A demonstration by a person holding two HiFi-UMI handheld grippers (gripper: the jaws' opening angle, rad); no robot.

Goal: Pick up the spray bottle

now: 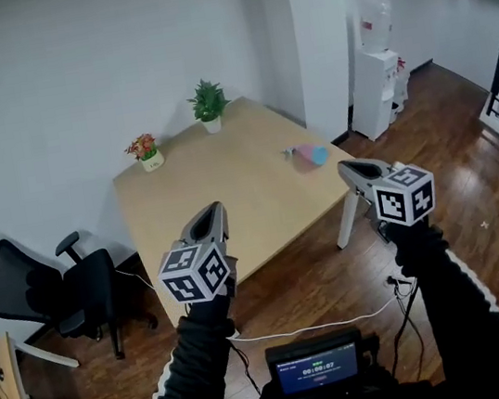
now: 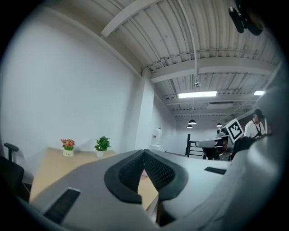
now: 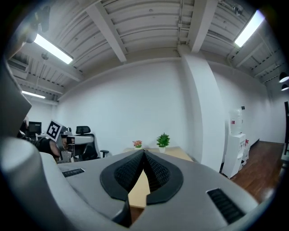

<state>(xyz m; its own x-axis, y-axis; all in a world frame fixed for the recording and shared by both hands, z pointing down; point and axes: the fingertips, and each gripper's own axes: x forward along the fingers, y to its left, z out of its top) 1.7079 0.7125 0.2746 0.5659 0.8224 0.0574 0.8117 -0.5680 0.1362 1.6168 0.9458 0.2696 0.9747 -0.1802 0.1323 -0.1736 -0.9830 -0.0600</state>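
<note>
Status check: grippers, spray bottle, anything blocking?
Left gripper and right gripper shut, empty. Spray bottle on table, untouched. Nothing in the way.

Head camera looks steeply down from behind the left gripper and the right gripper. It stands back from the wooden table, which fills the middle of its frame. The left gripper's camera rides low and faces level along its jaws toward the white wall, with the table at lower left. The right gripper's camera faces the same wall from farther right. All three views share the green potted plant and the flower pot at the table's far edge. Each gripper camera catches the other gripper at its frame's edge.
</note>
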